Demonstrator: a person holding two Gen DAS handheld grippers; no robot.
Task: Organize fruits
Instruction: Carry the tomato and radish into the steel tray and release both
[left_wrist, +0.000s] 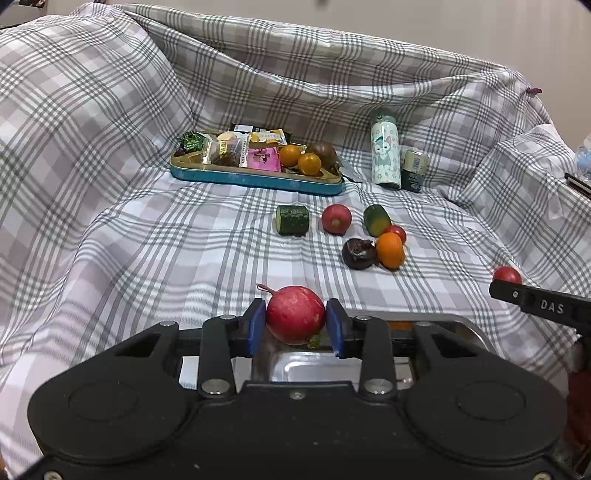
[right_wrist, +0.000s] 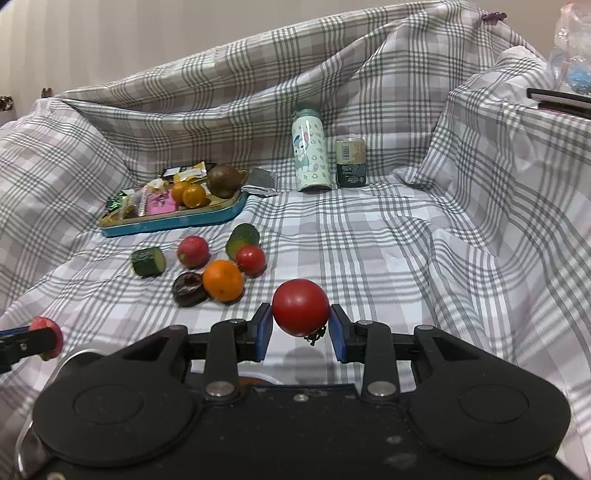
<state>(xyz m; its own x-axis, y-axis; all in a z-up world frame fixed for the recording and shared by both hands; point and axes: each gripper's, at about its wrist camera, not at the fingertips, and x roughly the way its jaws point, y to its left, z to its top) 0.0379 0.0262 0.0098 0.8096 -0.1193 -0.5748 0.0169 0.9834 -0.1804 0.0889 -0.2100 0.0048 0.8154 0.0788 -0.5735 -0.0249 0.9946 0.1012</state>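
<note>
My left gripper (left_wrist: 295, 320) is shut on a red radish (left_wrist: 294, 314) with a thin root, held over a steel tray (left_wrist: 314, 365) just below the fingers. My right gripper (right_wrist: 300, 320) is shut on a red tomato (right_wrist: 300, 307) above the checked cloth. Loose on the cloth lie a cucumber piece (left_wrist: 292, 220), a second radish (left_wrist: 336, 218), a green-yellow piece (left_wrist: 376, 220), a small tomato (left_wrist: 396, 232), an orange (left_wrist: 390, 249) and a dark brown fruit (left_wrist: 359, 253). In the left wrist view the right gripper's tomato (left_wrist: 507, 275) shows at the right edge.
A blue-rimmed tray (left_wrist: 258, 180) at the back holds snack packets, two small oranges (left_wrist: 300, 159) and a brown fruit (left_wrist: 322, 152). A patterned bottle (left_wrist: 385, 154) and a can (left_wrist: 414, 170) stand to its right. Cloth folds rise on all sides.
</note>
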